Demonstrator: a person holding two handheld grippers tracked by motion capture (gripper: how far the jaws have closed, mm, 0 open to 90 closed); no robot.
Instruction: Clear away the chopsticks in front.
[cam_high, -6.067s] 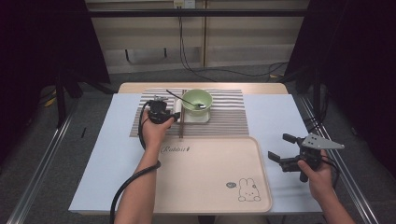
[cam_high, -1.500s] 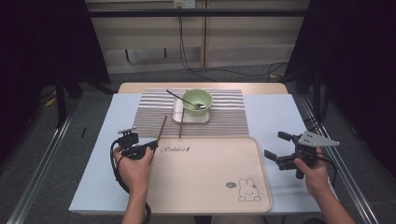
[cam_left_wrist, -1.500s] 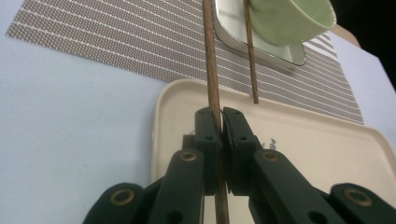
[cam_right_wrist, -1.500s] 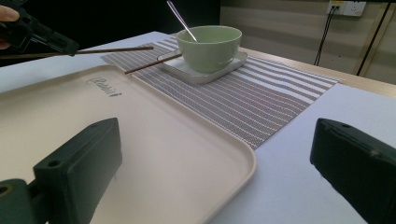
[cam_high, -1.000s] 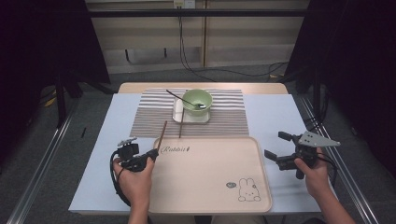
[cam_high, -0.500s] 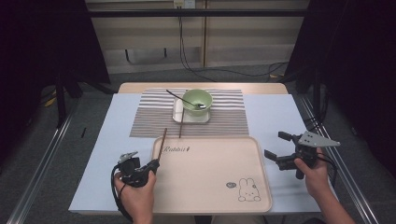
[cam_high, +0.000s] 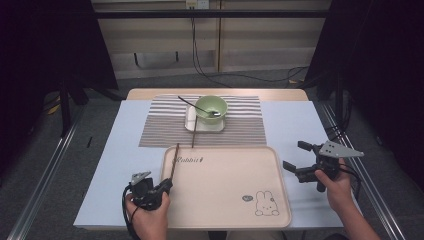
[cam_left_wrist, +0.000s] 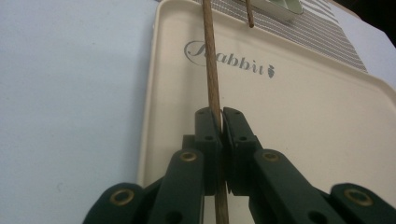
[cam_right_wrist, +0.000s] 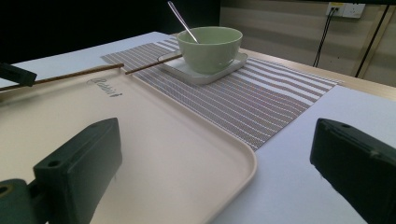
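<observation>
My left gripper (cam_high: 167, 186) (cam_left_wrist: 221, 114) is shut on the near end of a thin brown chopstick (cam_high: 173, 161) (cam_left_wrist: 211, 65). The stick slants forward over the left rim of the cream tray (cam_high: 225, 200) (cam_left_wrist: 303, 116) with its "Rabbit" print. A second chopstick (cam_high: 193, 136) (cam_left_wrist: 249, 11) lies on the striped placemat (cam_high: 240, 127), its far end by the white plate (cam_high: 192, 124). A green bowl (cam_high: 210, 108) (cam_right_wrist: 210, 46) with a spoon (cam_high: 195, 105) stands on that plate. My right gripper (cam_high: 294, 156) (cam_right_wrist: 215, 158) is open and holds nothing, right of the tray.
The tray's inside (cam_right_wrist: 163, 140) is bare apart from a rabbit drawing (cam_high: 262, 202) at its near right corner. A pale blue cover lies over the table (cam_high: 115, 150). Metal rails run along both sides of the table, and cables hang at the back.
My left hand has drawn back toward the near edge and sunk a little, carrying the chopstick from the placemat side to the tray's near-left part. The right gripper has stayed put.
</observation>
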